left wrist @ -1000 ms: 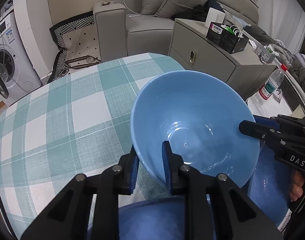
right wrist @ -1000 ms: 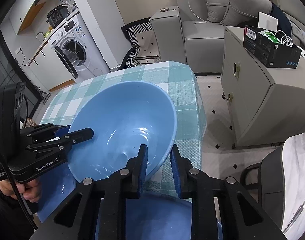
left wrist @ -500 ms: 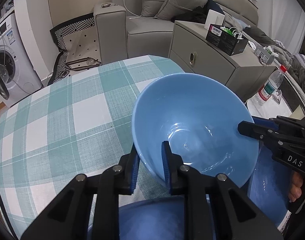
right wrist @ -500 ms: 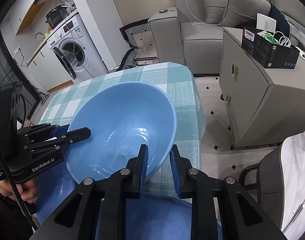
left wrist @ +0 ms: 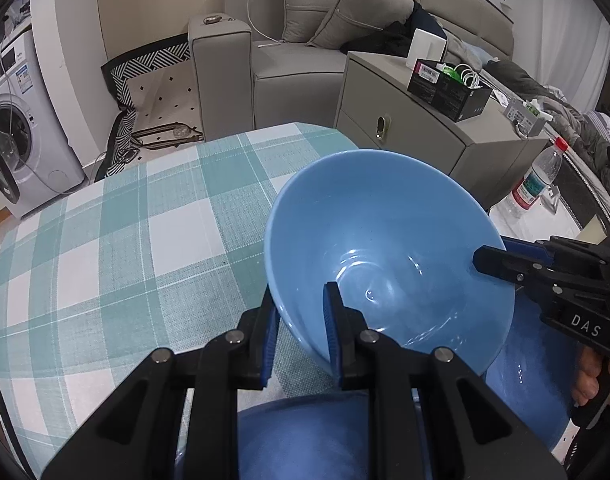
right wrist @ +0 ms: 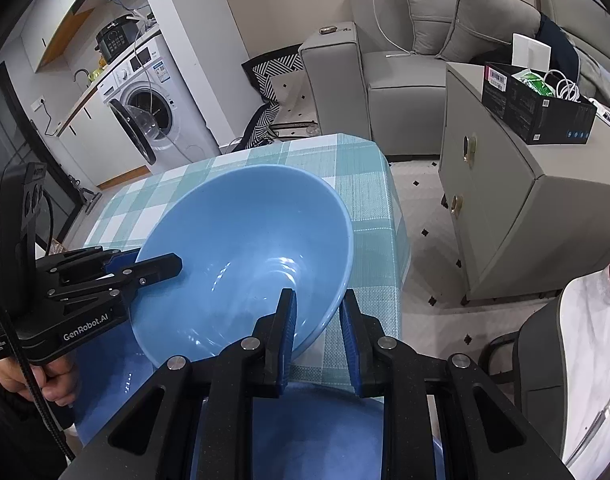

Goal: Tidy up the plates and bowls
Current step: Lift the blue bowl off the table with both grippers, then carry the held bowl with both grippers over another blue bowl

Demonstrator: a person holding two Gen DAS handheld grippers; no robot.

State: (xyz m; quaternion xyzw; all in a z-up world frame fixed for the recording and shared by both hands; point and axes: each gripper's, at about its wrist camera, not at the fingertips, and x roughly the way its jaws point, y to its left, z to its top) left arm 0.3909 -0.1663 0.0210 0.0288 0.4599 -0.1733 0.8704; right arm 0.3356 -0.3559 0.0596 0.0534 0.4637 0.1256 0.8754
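Blue bowl (left wrist: pixel 389 256) held tilted above the checked table (left wrist: pixel 117 240), left gripper (left wrist: pixel 301 336) and right gripper (right wrist: pixel 317 332) jaws clamped on opposite rims, sharing its weight; blue dishes (left wrist: pixel 521 392) below, probably the stacking target.

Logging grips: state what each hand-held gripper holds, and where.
Both hold the blue bowl by its rim: left hand-held gripper on one side, right hand-held gripper opposite.

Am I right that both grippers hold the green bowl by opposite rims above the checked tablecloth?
Not quite: the bowl is blue, as the left wrist view shows. The left gripper and right gripper do clamp opposite rims above the checked tablecloth.
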